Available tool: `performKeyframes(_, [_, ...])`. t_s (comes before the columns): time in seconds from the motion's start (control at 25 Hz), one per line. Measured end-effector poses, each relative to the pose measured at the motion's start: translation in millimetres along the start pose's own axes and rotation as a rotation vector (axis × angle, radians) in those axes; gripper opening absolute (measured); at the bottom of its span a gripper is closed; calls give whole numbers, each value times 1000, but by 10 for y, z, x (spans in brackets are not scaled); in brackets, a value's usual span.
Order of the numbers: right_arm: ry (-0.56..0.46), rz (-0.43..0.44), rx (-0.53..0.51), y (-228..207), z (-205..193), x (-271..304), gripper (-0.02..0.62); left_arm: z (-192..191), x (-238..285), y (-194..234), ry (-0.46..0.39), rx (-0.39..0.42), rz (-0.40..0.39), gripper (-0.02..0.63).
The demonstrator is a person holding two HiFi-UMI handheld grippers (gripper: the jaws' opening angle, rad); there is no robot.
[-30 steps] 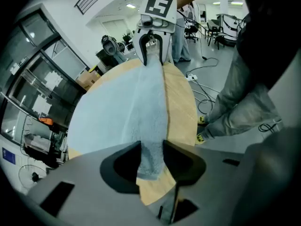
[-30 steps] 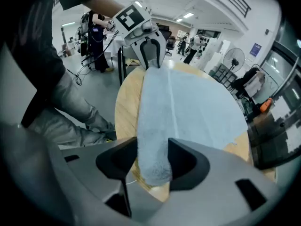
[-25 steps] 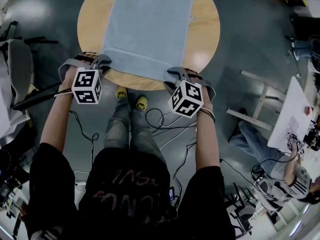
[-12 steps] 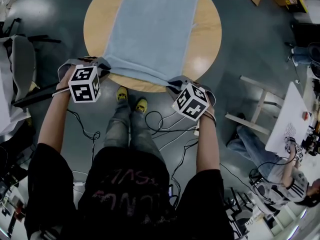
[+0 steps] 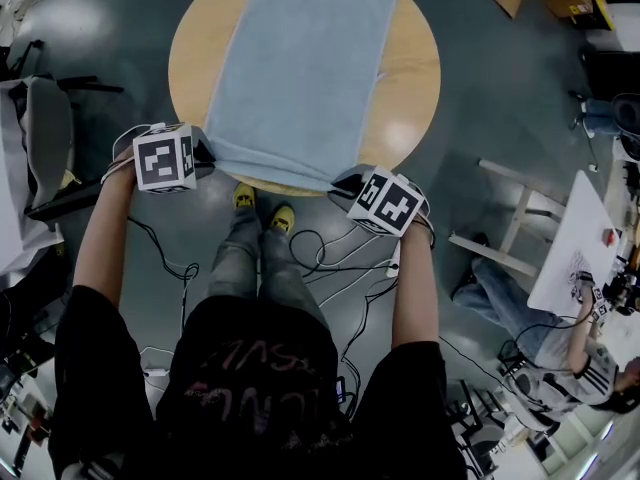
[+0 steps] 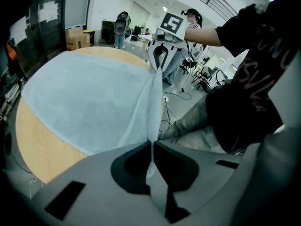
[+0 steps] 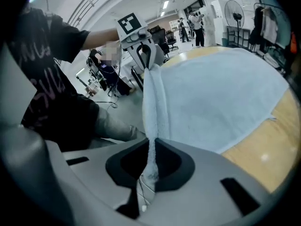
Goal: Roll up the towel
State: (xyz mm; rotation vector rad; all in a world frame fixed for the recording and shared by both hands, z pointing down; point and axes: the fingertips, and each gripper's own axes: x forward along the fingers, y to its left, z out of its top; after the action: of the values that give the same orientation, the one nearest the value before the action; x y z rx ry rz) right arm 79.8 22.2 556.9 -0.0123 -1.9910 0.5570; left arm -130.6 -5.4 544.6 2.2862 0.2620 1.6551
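The left gripper [image 5: 203,154], jaws just closed, pinches the near left corner of the pale blue towel [image 5: 300,68]; the towel lies spread along the round wooden table [image 5: 412,58]; the right gripper [image 5: 345,180], jaws likewise just closed, clamps the near right corner.

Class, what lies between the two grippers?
The towel: its near edge runs from the left gripper to the right gripper, both just closed on it, seen in the head view.
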Motion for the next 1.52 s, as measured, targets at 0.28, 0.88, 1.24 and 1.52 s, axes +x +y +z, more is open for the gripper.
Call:
performKeyframes(0.28, [-87, -275, -89, -489, 203, -125, 75, 101, -171, 500, -93, 37, 204, 37])
performKeyframes(0.88, [-176, -641, -259, -636, 358, -361, 190, 193, -483, 850, -174, 99, 542, 129])
performKeyframes(1.24, [-72, -596, -315, -367, 246, -109, 198, 194, -319, 477, -86, 229, 549, 153])
performKeyframes(1.52, [0, -506, -267, -535, 229, 123, 196, 101, -2, 630, 5, 238, 533, 195])
